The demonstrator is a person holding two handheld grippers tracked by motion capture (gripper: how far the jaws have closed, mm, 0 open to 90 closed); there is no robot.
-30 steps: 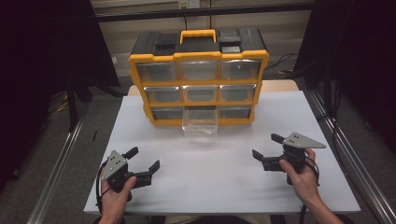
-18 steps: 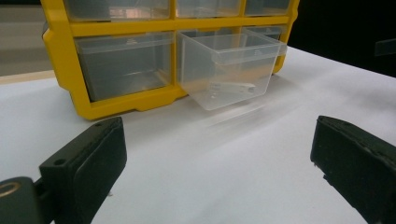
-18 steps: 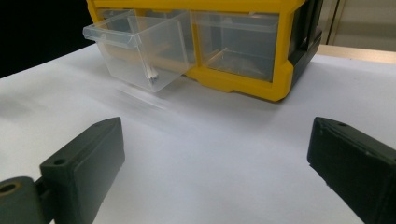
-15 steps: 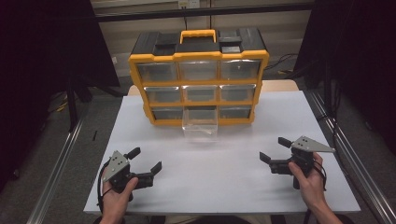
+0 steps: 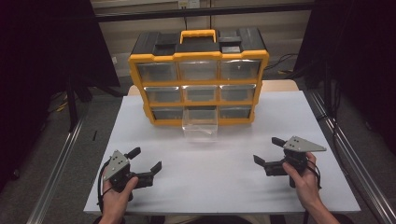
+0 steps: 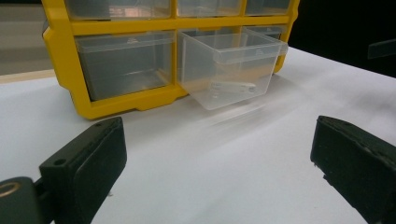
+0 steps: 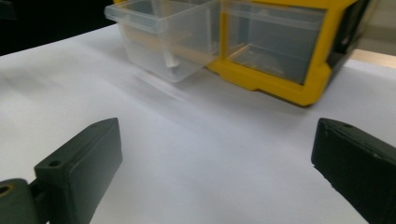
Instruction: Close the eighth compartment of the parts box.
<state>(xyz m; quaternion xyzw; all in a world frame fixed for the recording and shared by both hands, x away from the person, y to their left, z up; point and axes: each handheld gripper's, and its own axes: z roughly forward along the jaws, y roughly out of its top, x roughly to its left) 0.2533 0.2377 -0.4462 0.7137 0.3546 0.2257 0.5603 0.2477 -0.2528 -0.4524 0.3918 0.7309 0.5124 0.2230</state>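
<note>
On the white tabletop [image 5: 224, 182], a clear drawer [image 5: 200, 125] is sticking out of the yellow organizer [image 5: 199, 79]; the left gripper [image 5: 144, 162] and right gripper [image 5: 267, 151] are resting near, jaws apart.

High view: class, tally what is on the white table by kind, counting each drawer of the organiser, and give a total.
Yellow organiser cabinet: 1
Clear drawers pushed in: 8
Clear drawers pulled out: 1
Hand-held grippers, left gripper and right gripper, both open: 2
Total: 12
</note>
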